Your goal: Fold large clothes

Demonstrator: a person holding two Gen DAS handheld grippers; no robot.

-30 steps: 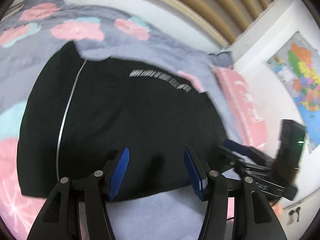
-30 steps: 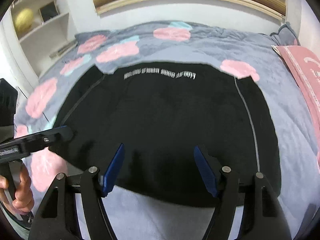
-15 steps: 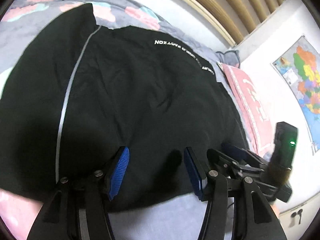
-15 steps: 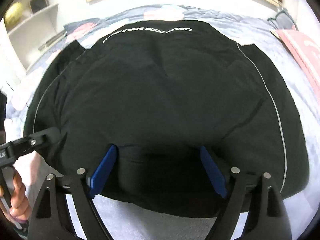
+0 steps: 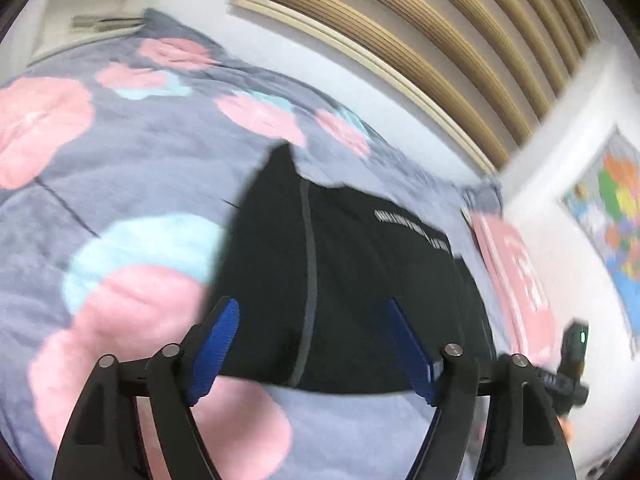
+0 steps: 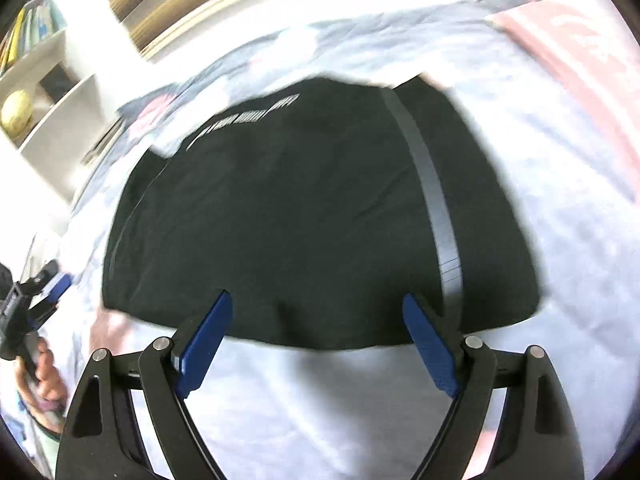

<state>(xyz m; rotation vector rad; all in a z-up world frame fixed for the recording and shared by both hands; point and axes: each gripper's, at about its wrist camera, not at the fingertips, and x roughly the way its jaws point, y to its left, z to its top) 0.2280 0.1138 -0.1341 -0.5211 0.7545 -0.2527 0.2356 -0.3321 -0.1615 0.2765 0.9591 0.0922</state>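
- The black garment (image 6: 304,220) is lying folded on the bed's floral blanket (image 5: 120,168).
- The left claw (image 5: 314,350) is hovering released over its near edge.
- The right claw (image 6: 316,346) is likewise gaping, gripping nothing.

Garment (image 6: 304,216) lettering blurred, unreadable

Black garment (image 6: 304,216) with grey stripe (white lettering too). Grey bedspread (image 5: 132,168), pink and pale-blue blotches. Blue gripper pads (image 6: 204,340).
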